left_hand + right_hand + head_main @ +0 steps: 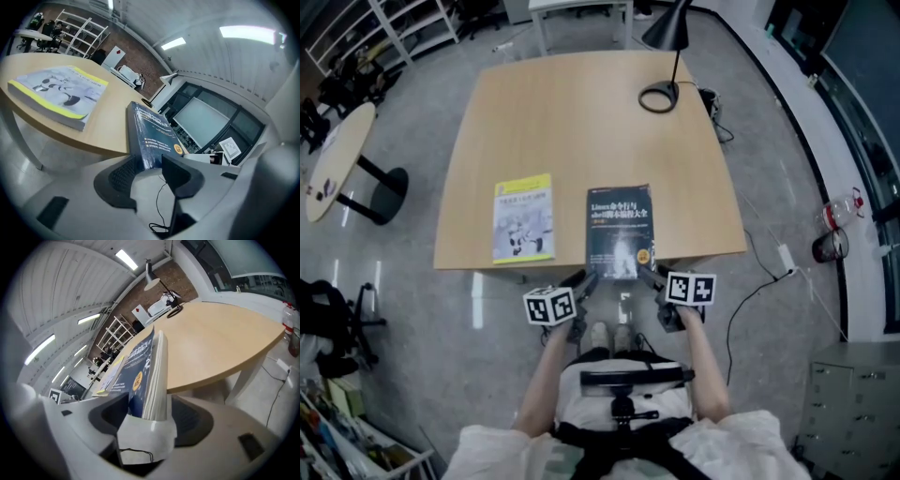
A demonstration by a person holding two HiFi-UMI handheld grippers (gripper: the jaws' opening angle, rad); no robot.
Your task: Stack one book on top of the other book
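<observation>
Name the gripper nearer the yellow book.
Left. The left gripper is at the dark book's near left corner, just right of the yellow book; the right gripper, at the opposite near corner.

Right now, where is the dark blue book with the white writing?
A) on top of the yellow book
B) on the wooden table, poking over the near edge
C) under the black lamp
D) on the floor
B: the dark blue book lies on the light wooden table. Its near end pokes past the edge, between the left tool and the right tool, apart from the yellow-edged book.
</observation>
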